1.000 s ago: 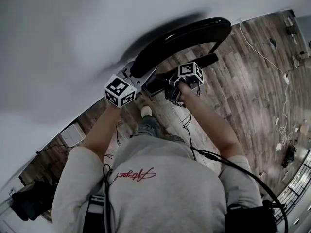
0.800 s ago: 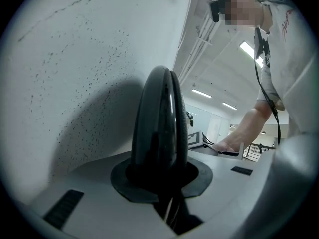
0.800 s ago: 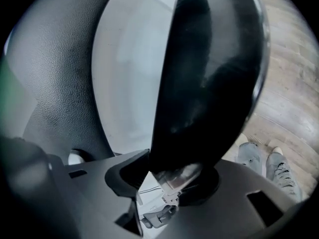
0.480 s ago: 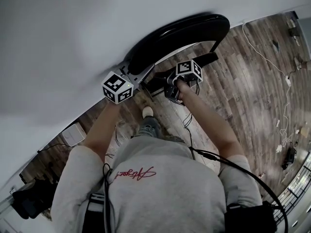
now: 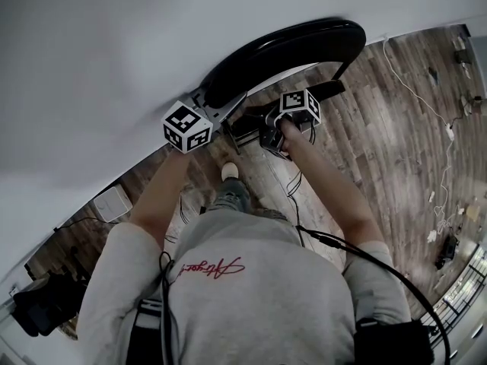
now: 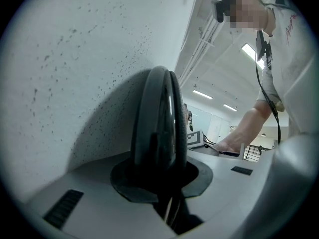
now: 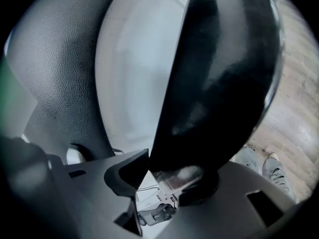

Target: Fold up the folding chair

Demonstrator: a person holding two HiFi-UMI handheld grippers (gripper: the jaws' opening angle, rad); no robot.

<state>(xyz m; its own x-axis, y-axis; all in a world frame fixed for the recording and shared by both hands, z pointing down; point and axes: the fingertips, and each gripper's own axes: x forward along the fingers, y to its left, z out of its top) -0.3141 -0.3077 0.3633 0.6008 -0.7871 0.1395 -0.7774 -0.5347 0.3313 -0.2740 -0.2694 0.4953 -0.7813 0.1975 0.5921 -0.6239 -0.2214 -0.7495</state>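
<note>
Left gripper (image 6: 167, 183): jaws narrow, clamped on the glossy black back hoop (image 6: 159, 123) of the folding chair (image 5: 304, 40). Right gripper (image 7: 167, 176): jaws at middling width, closed on the seat edge (image 7: 219, 83). The chair is held close beside the white wall (image 5: 114, 52). Likely risks: the hoop slipping from the pads, or the seat swinging shut and pinching the right jaws.

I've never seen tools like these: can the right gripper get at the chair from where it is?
Probably yes: a black part of the chair looks clamped between the right gripper's jaws, nothing in the way. The left gripper is clamped on its rim.
</note>
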